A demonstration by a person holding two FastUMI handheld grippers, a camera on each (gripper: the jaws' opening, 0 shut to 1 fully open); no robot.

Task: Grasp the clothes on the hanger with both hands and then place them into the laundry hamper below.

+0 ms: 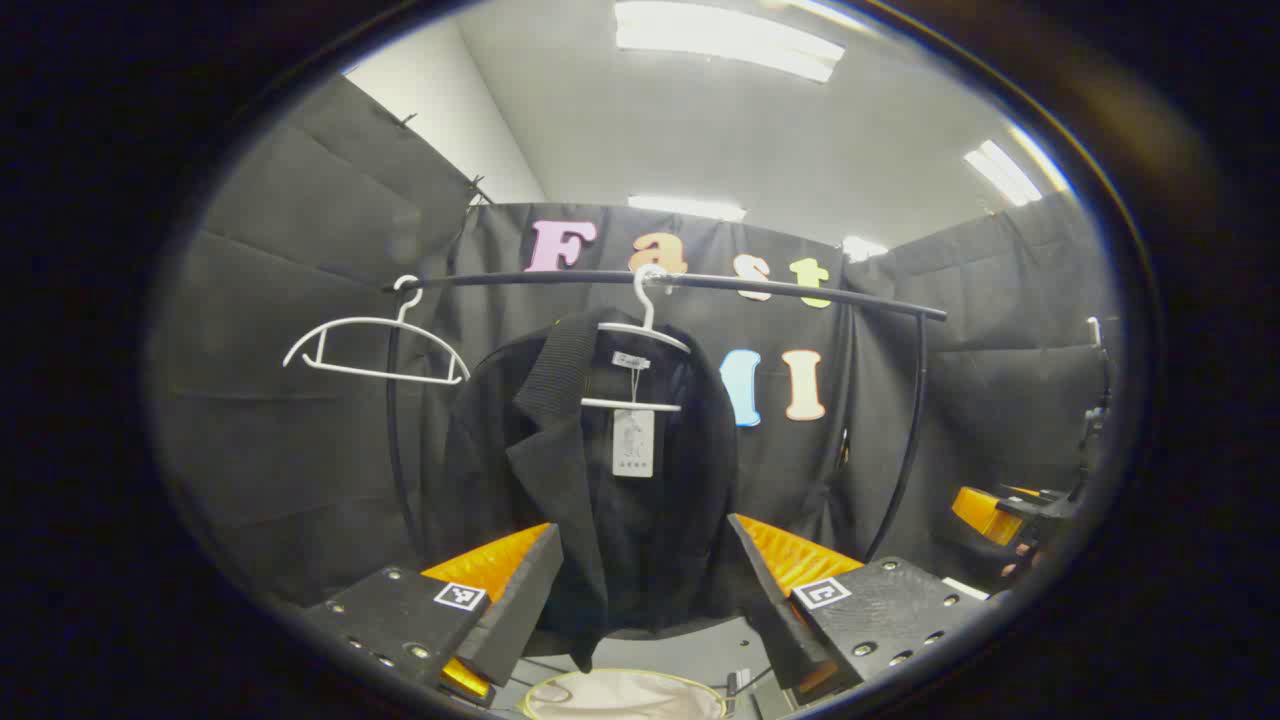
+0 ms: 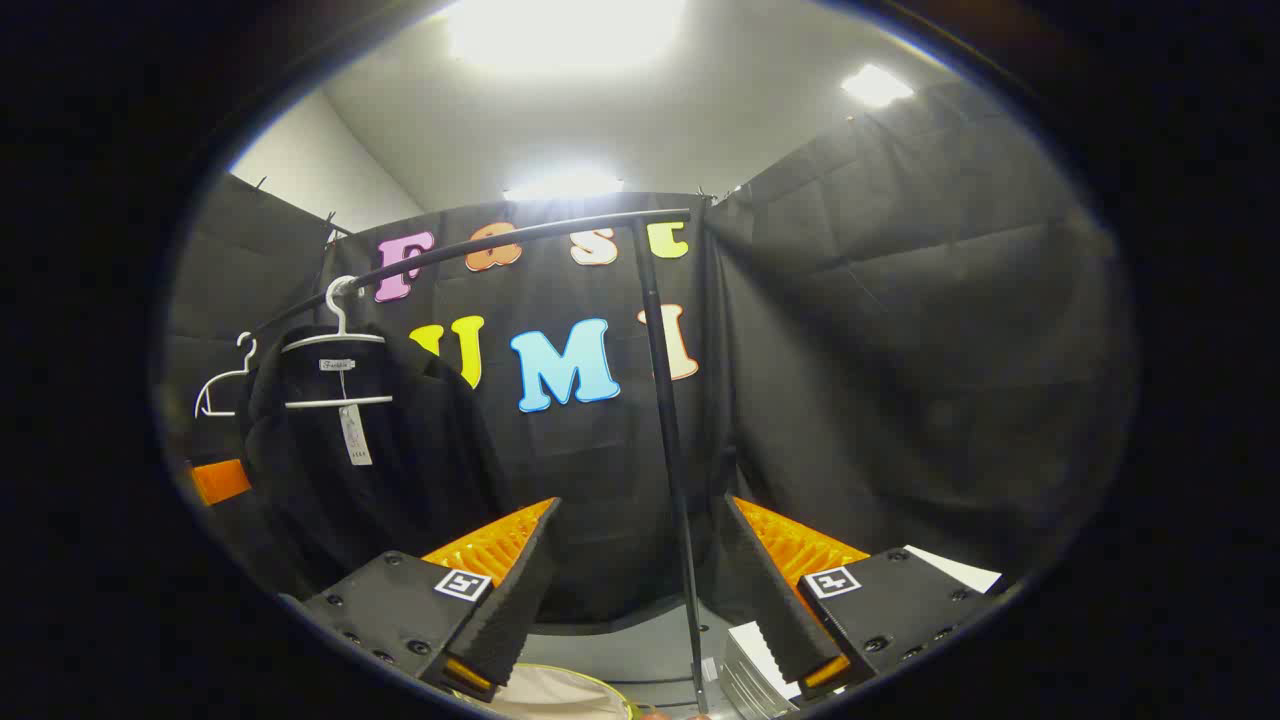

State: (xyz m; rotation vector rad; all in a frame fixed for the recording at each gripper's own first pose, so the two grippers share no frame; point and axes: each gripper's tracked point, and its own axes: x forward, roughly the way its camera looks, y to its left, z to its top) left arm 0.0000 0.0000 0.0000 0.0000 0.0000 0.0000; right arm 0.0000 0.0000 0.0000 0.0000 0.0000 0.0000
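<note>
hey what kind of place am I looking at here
Likely a staged laundry booth: black cloth walls, a clothes rail holding a dark jacket and a spare hanger, a hamper below.

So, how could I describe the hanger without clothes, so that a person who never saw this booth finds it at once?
Start from the dark clothes rail that arches in front of the black cloth wall. Two white hangers hook over it; the empty hanger hangs near the rail's left end in the left gripper view. Its neighbour, the other hanger, carries a dark jacket with a tag, while this one is bare.
</note>
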